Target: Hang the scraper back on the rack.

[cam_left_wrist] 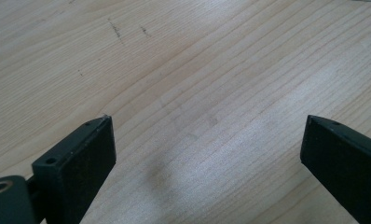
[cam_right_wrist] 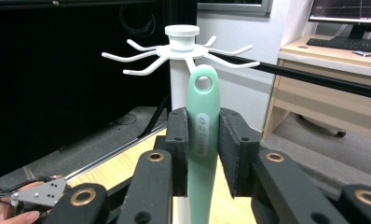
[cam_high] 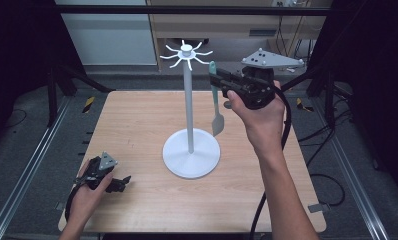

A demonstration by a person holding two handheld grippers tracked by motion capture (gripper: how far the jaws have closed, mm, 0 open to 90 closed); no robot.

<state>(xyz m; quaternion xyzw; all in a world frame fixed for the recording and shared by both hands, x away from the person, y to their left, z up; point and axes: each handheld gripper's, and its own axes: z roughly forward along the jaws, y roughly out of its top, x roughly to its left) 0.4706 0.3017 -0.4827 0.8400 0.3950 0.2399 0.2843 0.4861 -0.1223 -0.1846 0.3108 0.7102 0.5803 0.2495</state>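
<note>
The spatula (cam_right_wrist: 203, 135) is having a mint green handle with a round hole at the top end and some pale raised letters on the middle, and in the high view its lower part is widening into a flat grey blade. It is hanging upright, just beside the pole of the white stand (cam_high: 191, 150), with the hole close under the hooks. The right gripper (cam_right_wrist: 203, 140) is clenching the handle from both sides, the pads are pressing on it. The left gripper (cam_left_wrist: 207, 154) is lying low on the wooden table (cam_high: 137, 120), well apart from the stand, and its jaws are standing wide with only bare wood between them.

I am counting one spatula, one stand, two grippers. The number of hooks on the crown of the stand I cannot count for sure.
</note>
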